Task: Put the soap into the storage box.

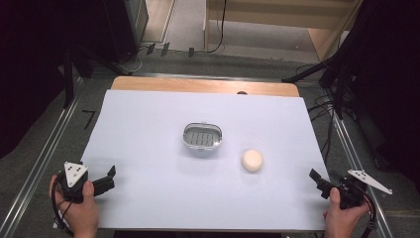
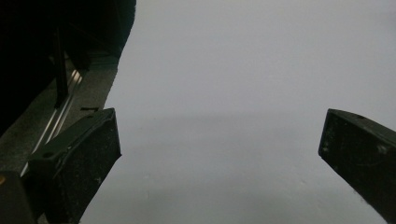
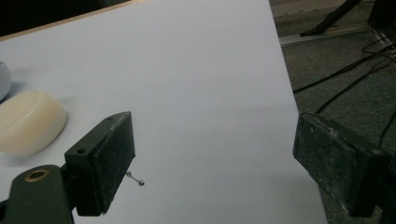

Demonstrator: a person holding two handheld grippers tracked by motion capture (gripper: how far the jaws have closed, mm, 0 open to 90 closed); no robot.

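Left gripper (image 1: 110, 177) at the near left corner of the white sheet (image 1: 148, 148), held in a hand (image 1: 81, 208), jaws spread wide with nothing but bare sheet between them. Right gripper (image 1: 317, 181) at the near right edge, held in the other hand (image 1: 341, 218), jaws likewise parted and empty, one over the sheet, the other past its right edge above the grey floor. Pale round soap (image 1: 252, 160) lying right of centre, just beside and nearer than the metal soap dish (image 1: 202, 136), apart from it. Same soap (image 3: 28, 122) seen left of the right gripper's jaws, untouched
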